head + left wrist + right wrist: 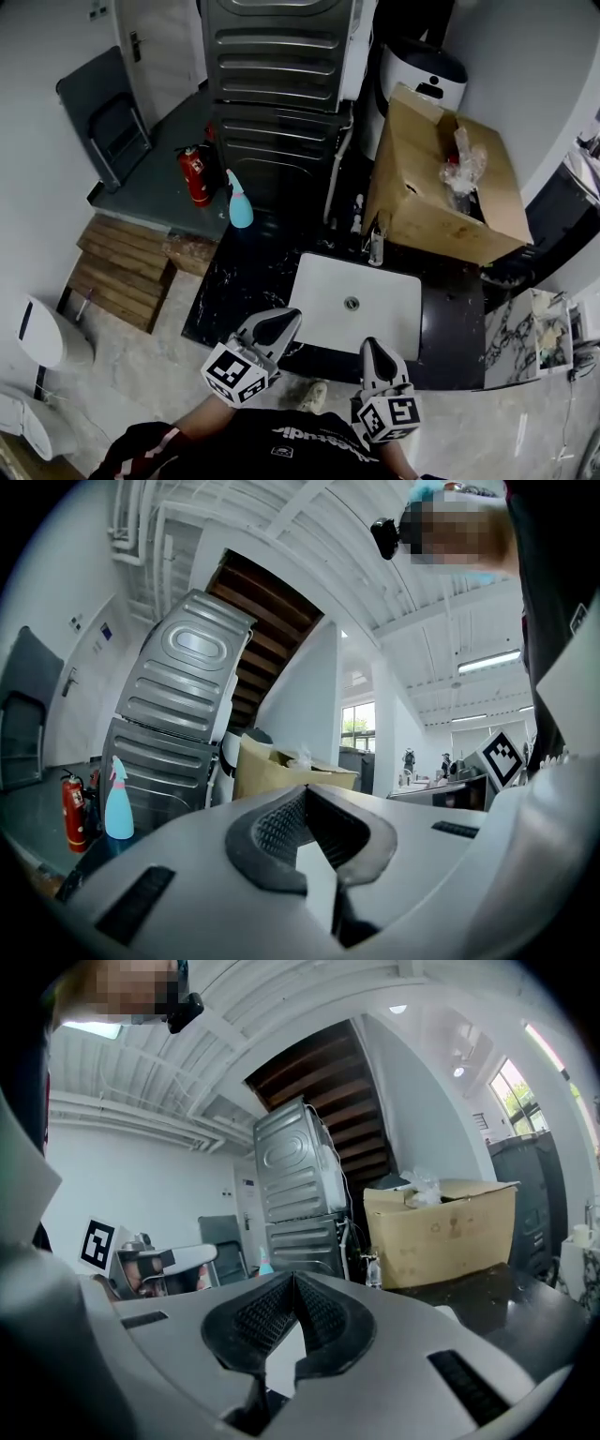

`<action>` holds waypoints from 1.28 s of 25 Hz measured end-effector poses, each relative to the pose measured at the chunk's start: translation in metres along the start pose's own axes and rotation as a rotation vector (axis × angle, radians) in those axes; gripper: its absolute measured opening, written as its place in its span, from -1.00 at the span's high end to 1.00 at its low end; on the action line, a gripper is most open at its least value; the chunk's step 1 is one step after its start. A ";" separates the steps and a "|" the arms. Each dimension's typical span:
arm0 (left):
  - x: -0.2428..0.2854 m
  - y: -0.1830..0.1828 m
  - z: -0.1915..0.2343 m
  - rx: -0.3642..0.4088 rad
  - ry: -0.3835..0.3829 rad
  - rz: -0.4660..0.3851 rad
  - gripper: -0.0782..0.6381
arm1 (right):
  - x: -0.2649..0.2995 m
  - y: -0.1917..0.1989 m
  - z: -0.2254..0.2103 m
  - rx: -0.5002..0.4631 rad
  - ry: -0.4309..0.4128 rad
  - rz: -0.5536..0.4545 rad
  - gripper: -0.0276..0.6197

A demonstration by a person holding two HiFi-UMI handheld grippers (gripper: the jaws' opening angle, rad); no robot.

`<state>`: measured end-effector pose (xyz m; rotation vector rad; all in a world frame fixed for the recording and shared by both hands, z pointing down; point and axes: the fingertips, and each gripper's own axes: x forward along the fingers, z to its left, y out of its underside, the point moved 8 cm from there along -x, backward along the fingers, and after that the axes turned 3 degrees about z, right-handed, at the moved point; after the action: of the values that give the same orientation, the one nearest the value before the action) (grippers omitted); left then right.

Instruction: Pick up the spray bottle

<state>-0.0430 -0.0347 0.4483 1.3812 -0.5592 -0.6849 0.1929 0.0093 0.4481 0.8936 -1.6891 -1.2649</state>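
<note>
Left gripper (pixel 284 322): pale grey shell, dark rectangular slots, black ribbed fingers (pixel 274 829).
Right gripper (pixel 373 351): matching grey shell, black ribbed fingers (pixel 262 1321).
Left marker cube (pixel 234 372): white faces, black square codes.
Right marker cube (pixel 389 415): same pattern.
Top (pixel 300 442): black, white chest lettering.
Left sleeve (pixel 155 442): black, red-and-white cuff bands.

Sunk into the black marble counter (pixel 239 281), a white sink (pixel 323 286), faucet (pixel 377 246) at its 12 o'clock. From there: open cardboard box (pixel 417 202) at 1 o'clock, grey ribbed appliances (pixel 277 66) at 11, red fire extinguisher (pixel 194 175) at 10, wooden pallet (pixel 117 272) at 9.
</note>
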 end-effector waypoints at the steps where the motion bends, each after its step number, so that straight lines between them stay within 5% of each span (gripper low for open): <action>1: 0.011 -0.001 0.002 0.005 -0.004 0.000 0.74 | 0.007 -0.004 -0.009 0.000 -0.009 -0.002 0.80; 13: 0.097 -0.012 0.008 0.044 -0.072 0.019 0.74 | 0.055 -0.028 -0.092 0.035 -0.087 -0.004 0.80; 32: 0.070 -0.025 0.117 0.062 -0.143 -0.014 0.73 | 0.114 -0.032 -0.037 0.016 -0.066 0.029 0.80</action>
<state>-0.0808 -0.1674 0.4351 1.4022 -0.6897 -0.7872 0.1818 -0.1142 0.4456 0.8426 -1.7598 -1.2751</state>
